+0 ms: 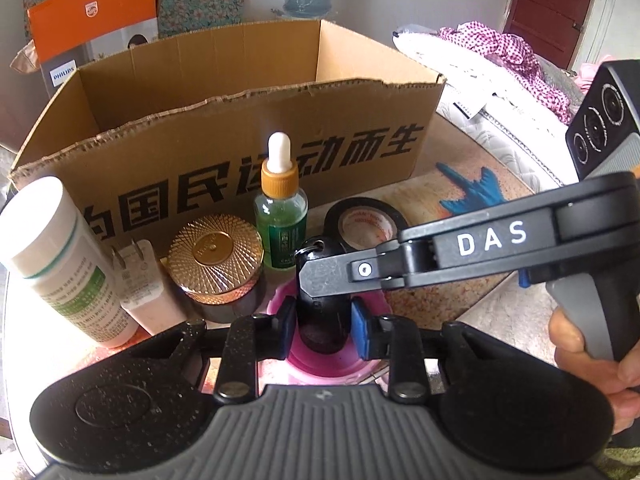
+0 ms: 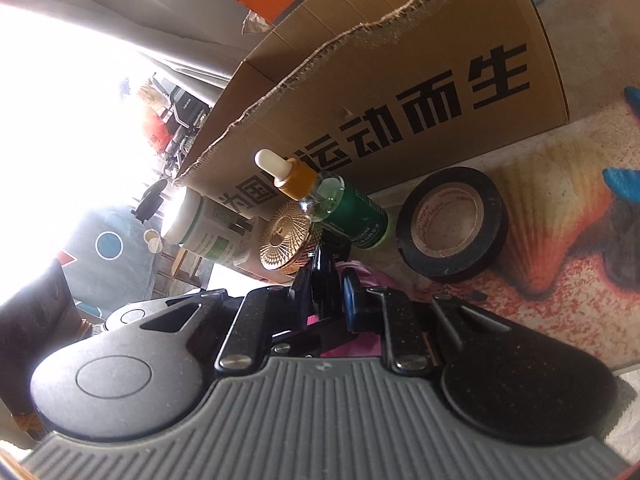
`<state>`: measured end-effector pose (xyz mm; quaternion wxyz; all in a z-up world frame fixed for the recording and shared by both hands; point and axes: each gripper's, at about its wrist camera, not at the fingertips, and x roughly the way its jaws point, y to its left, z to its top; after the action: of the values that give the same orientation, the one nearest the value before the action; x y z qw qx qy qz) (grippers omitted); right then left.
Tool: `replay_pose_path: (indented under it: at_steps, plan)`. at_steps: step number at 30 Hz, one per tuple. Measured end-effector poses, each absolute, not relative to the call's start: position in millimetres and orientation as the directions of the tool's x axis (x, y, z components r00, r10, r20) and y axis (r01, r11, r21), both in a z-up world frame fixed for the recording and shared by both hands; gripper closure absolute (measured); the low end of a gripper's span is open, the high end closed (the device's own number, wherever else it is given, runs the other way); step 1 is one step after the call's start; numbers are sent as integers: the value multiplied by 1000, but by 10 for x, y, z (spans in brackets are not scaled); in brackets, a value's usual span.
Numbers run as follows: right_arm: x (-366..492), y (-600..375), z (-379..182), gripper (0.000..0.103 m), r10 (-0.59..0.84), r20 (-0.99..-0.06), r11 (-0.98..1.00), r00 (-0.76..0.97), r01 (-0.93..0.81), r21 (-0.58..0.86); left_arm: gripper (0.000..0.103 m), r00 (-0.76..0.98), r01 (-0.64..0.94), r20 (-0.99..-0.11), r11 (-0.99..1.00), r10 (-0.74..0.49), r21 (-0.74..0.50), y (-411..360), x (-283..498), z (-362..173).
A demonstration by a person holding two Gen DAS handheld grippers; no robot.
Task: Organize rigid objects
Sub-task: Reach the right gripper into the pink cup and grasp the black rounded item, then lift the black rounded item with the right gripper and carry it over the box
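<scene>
My left gripper [image 1: 322,318] is closed around a black key fob [image 1: 320,312] that stands over a pink dish [image 1: 332,360]. My right gripper [image 1: 308,276] reaches in from the right and its fingers pinch the fob's top by the key ring; in the right wrist view the right gripper [image 2: 326,280] is shut on that black fob [image 2: 320,268]. Behind stand a green dropper bottle [image 1: 282,208], a gold-lidded jar [image 1: 216,260], a white charger plug [image 1: 140,280], a white bottle [image 1: 60,256] and a roll of black tape [image 1: 366,222].
A large open cardboard box [image 1: 240,120] with black characters stands behind the objects. An orange and white Philips box [image 1: 92,28] is behind it on the left. Bedding and pink cloth [image 1: 500,64] lie at the right. The tabletop has a printed shell pattern [image 2: 560,220].
</scene>
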<state>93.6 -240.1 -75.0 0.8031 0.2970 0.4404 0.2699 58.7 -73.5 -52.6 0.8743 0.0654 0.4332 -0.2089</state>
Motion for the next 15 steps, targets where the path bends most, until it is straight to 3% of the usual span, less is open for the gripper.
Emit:
replay_pose_path:
  at_steps: [15]
  plan:
    - [750, -2322, -124, 88, 702, -447, 679, 554, -333, 654, 74, 658, 402, -688, 915, -307, -24, -606, 393, 54]
